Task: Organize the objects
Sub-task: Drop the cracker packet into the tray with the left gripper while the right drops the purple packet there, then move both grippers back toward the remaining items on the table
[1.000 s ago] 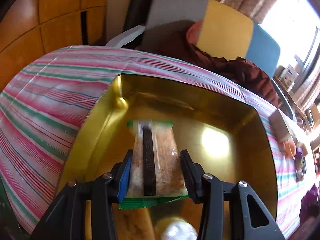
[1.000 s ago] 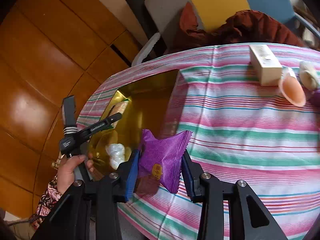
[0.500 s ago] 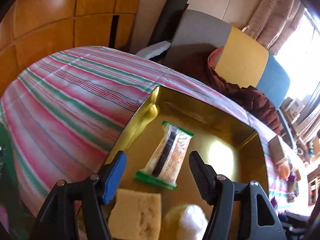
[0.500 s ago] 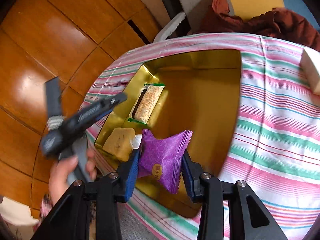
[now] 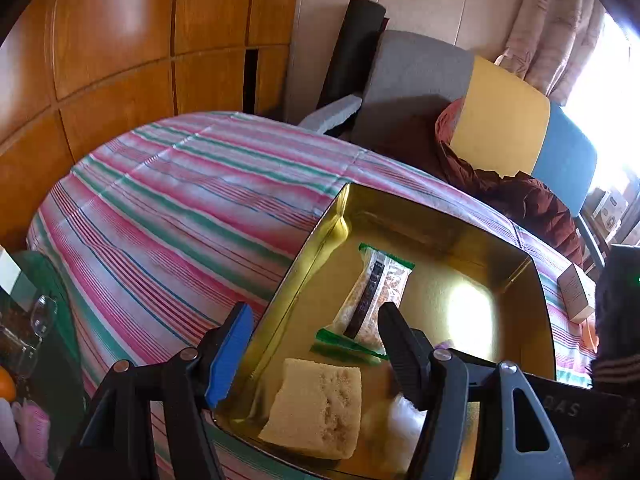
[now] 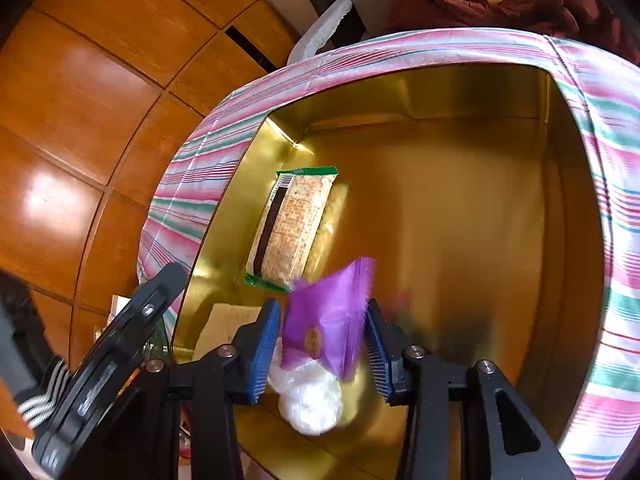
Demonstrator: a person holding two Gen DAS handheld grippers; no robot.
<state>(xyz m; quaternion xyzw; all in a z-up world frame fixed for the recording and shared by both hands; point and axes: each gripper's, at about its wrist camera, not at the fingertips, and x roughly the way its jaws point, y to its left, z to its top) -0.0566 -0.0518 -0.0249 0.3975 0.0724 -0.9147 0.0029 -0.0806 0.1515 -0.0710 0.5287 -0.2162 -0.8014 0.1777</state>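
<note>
A gold tin (image 5: 440, 216) (image 6: 460, 92) sits on the striped tablecloth. Inside it lie a cereal bar in a clear green-edged wrapper (image 5: 374, 292) (image 6: 290, 224), a yellow sponge (image 5: 320, 408) (image 6: 224, 320) and a white crumpled plastic ball (image 6: 308, 396). My left gripper (image 5: 314, 320) hangs open and empty over the tin's near left corner. My right gripper (image 6: 320, 340) hovers over the tin's near side and its jaws are opening. A purple snack packet (image 6: 328, 320) sits blurred between them, loose from the pads.
A small carton (image 5: 574, 292) and an orange cup (image 5: 590, 334) stand on the cloth right of the tin. Chairs with grey, yellow and blue cushions and a brown cloth (image 5: 520, 200) lie beyond the table. A wooden wall runs along the left.
The left gripper let go of the cereal bar, opened wide and drew back. The right gripper carried the purple packet over the tin, and its jaws have begun to part.
</note>
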